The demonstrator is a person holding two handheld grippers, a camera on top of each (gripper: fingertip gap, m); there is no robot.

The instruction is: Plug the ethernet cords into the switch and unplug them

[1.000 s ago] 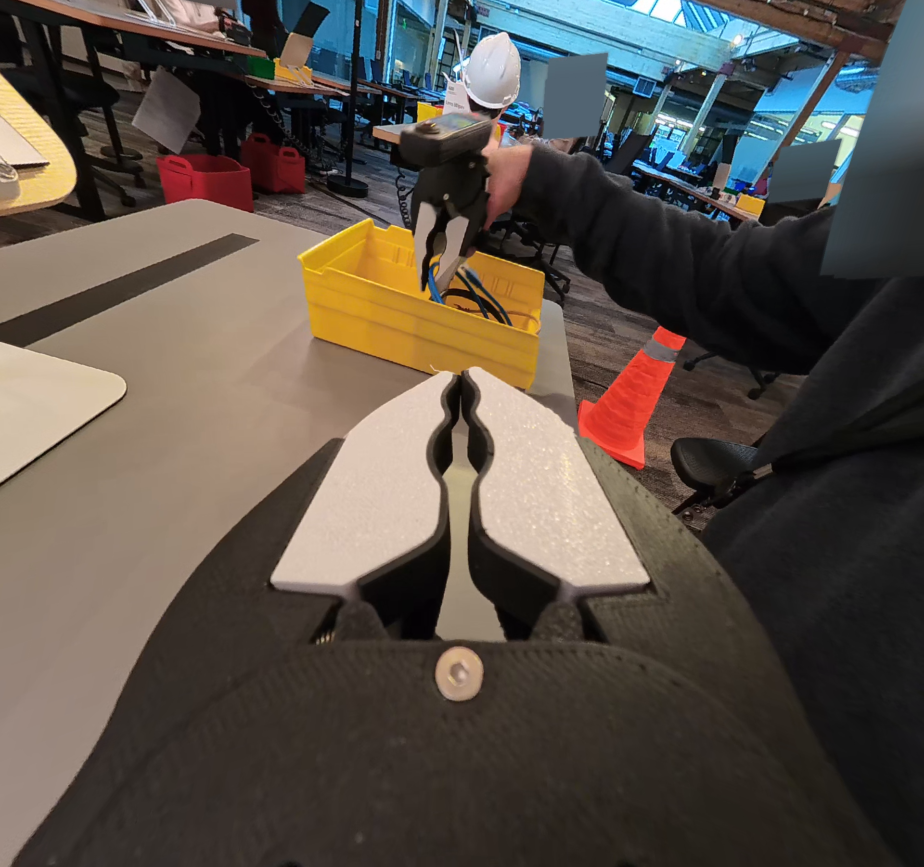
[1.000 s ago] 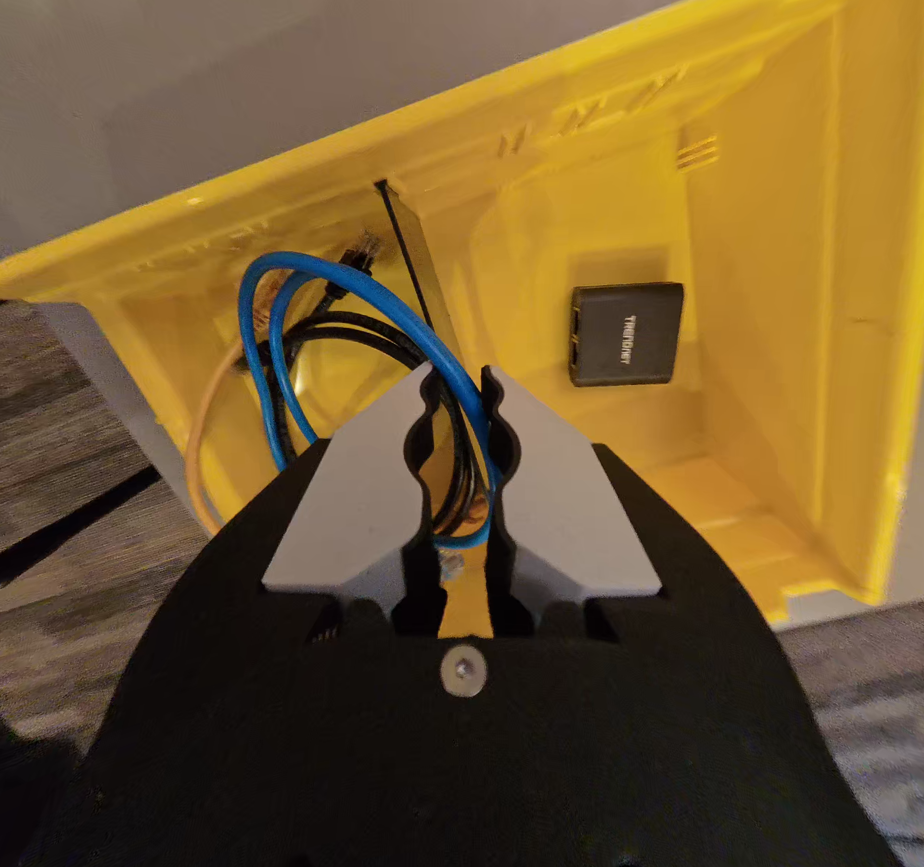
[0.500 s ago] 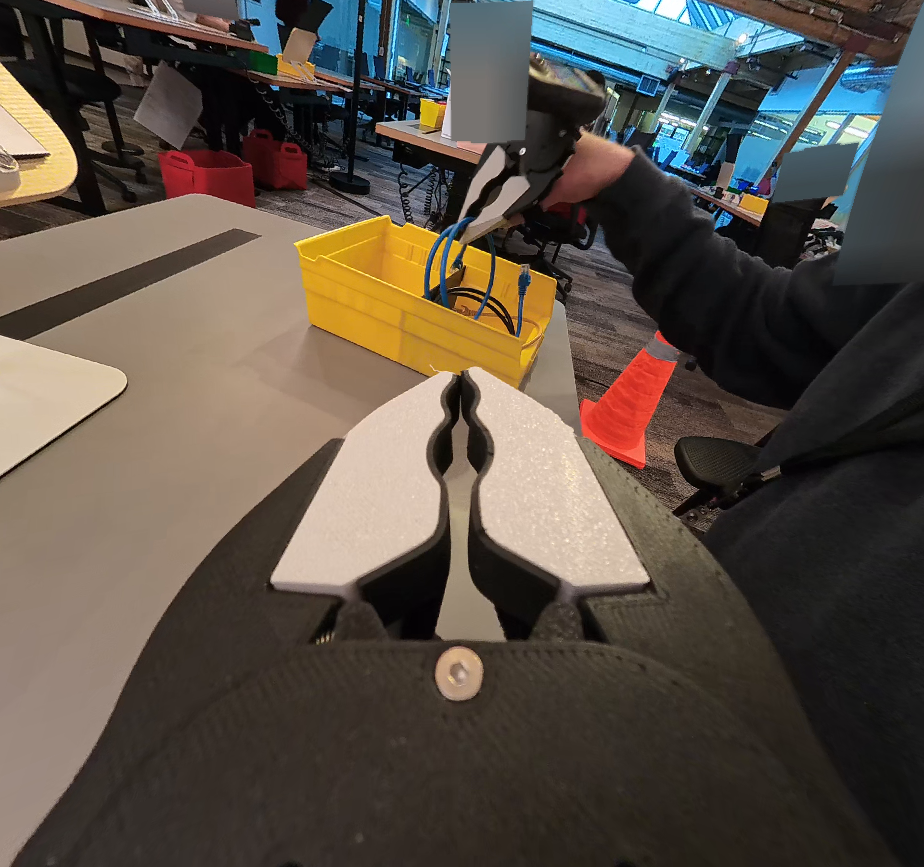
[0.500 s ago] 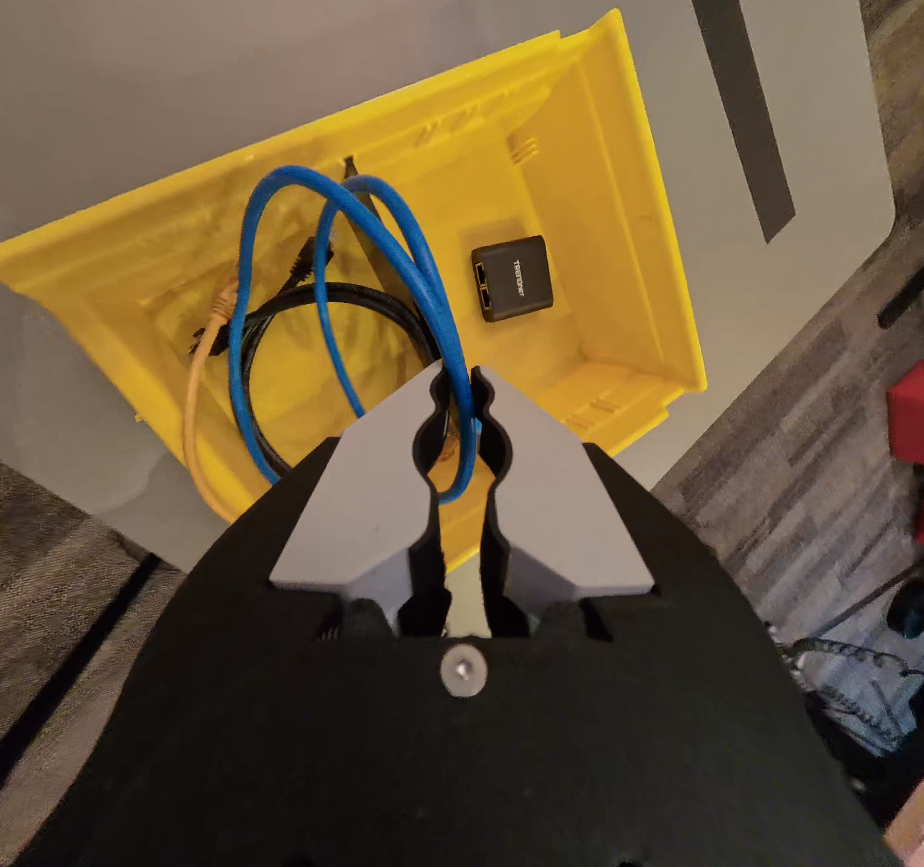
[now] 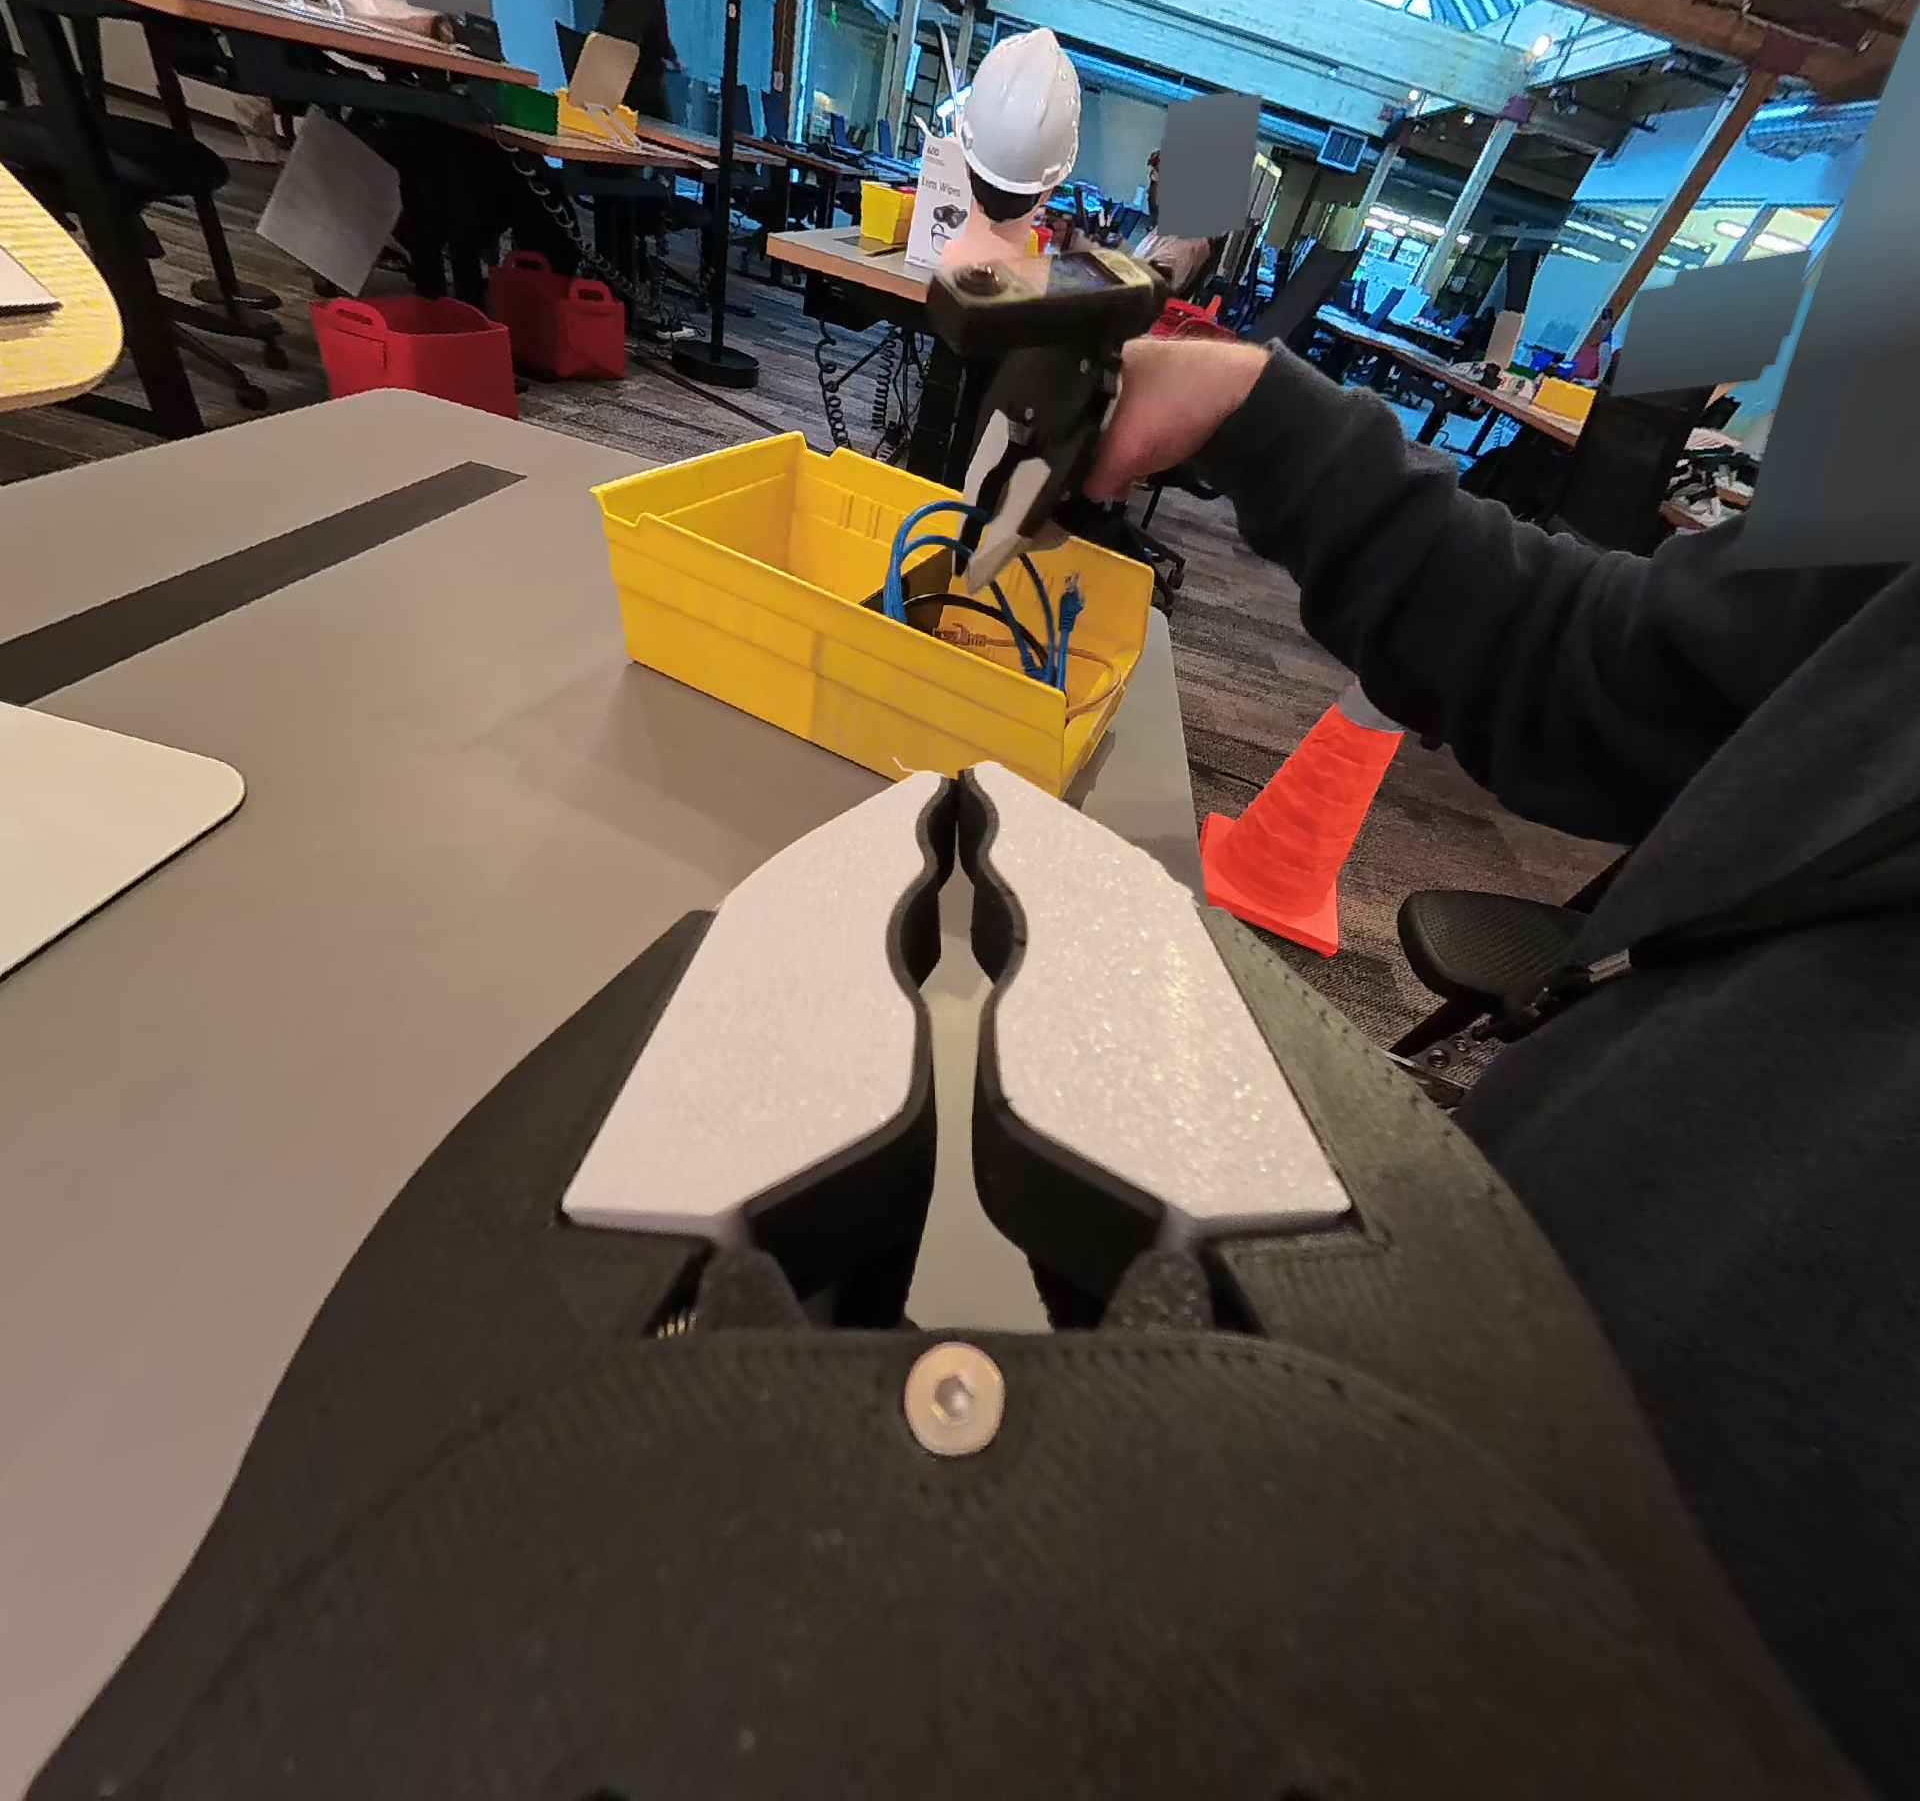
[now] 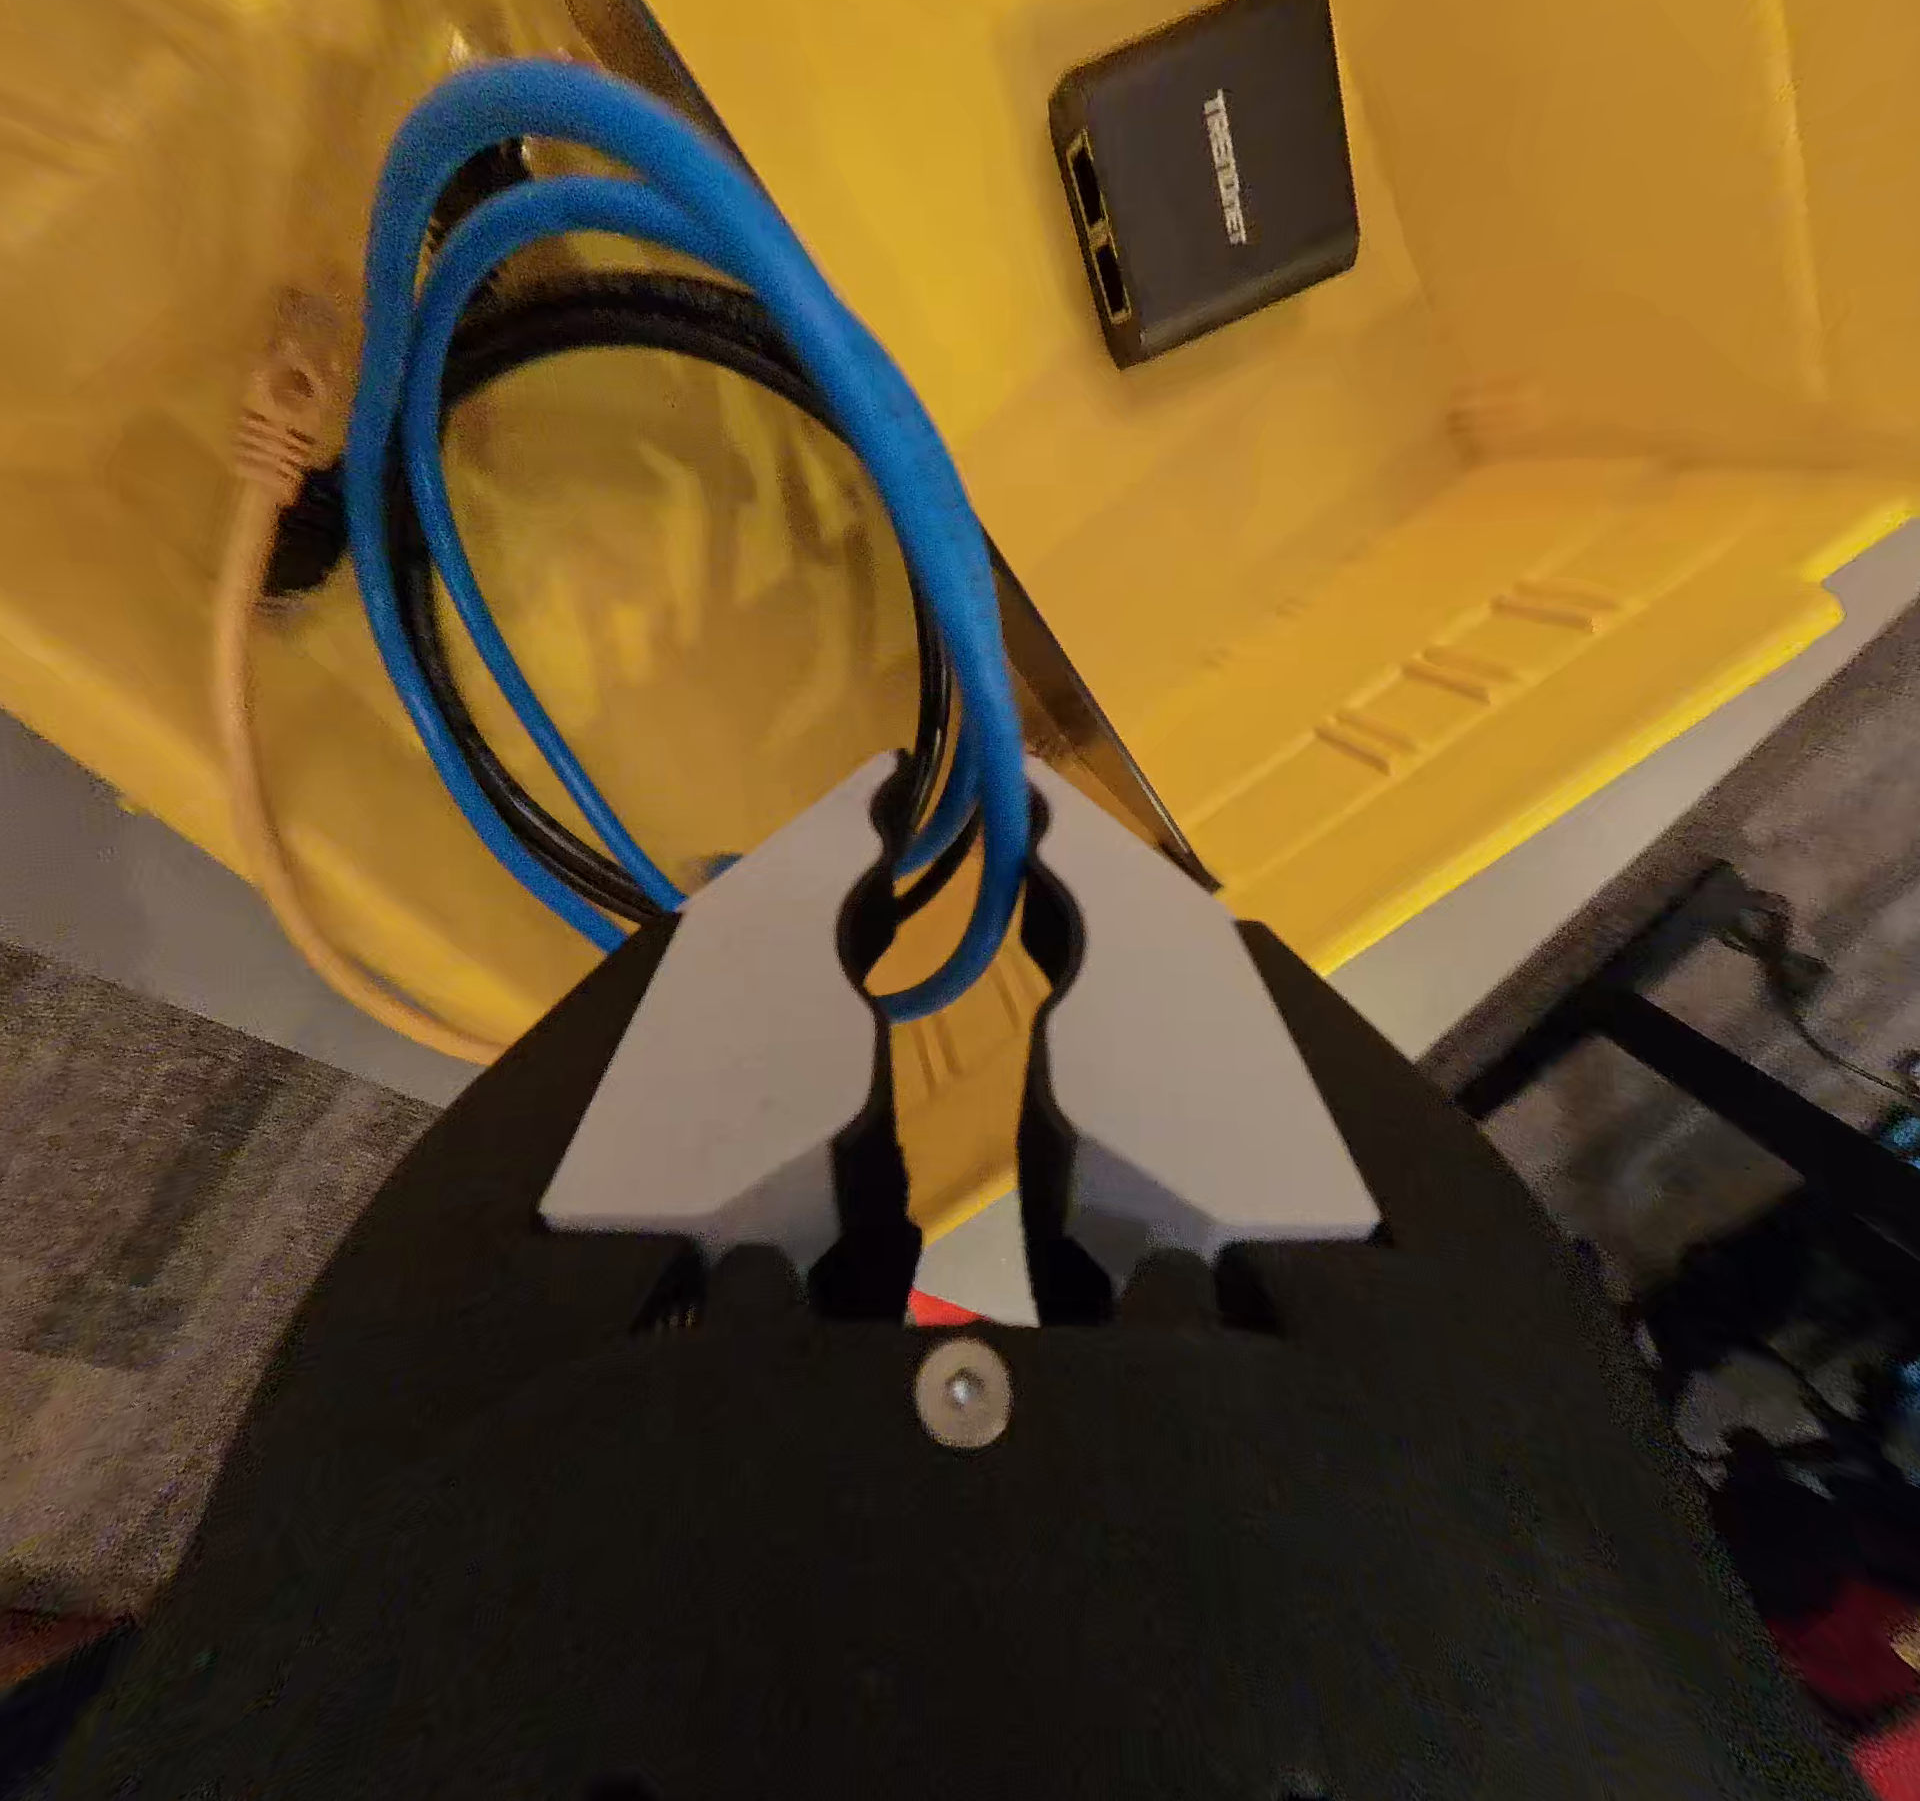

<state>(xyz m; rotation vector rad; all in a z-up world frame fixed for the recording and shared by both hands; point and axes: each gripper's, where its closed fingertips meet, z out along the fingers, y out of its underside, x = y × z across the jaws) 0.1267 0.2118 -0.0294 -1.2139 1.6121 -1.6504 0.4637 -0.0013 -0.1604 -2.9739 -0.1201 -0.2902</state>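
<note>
The right gripper (image 6: 961,795) points down into a yellow bin (image 6: 1455,671), its two grey fingers (image 6: 748,1024) parted by a narrow gap. A loop of blue ethernet cord (image 6: 665,193) runs through that gap; whether the fingers press on it or it only hangs between them cannot be told. The blue cord rises in two coils above the bin floor. Beneath it lies a coiled black cord (image 6: 644,297), and beside that a beige cord (image 6: 244,712) whose plug rests near the black cord's plug. A thin dark divider (image 6: 1081,712) crosses the bin. On the far side of it, alone in its own compartment, a small black switch (image 6: 1205,167) lies flat on the bin floor with two ports facing the divider. No cord is plugged into it.

The left gripper (image 5: 956,795) hovers low over a grey desk (image 5: 364,868), its fingers pressed almost together with nothing between them. Ahead of it, the yellow bin (image 5: 831,650) sits near the desk's far right corner. The right gripper (image 5: 1003,525), held by a hand (image 5: 1164,411) in a dark sleeve, reaches into the bin's right end among the blue cord (image 5: 1039,619). An orange traffic cone (image 5: 1309,826) stands on the floor beyond the desk edge, and a white hard hat (image 5: 1023,110) sits on a stand in the background.
</note>
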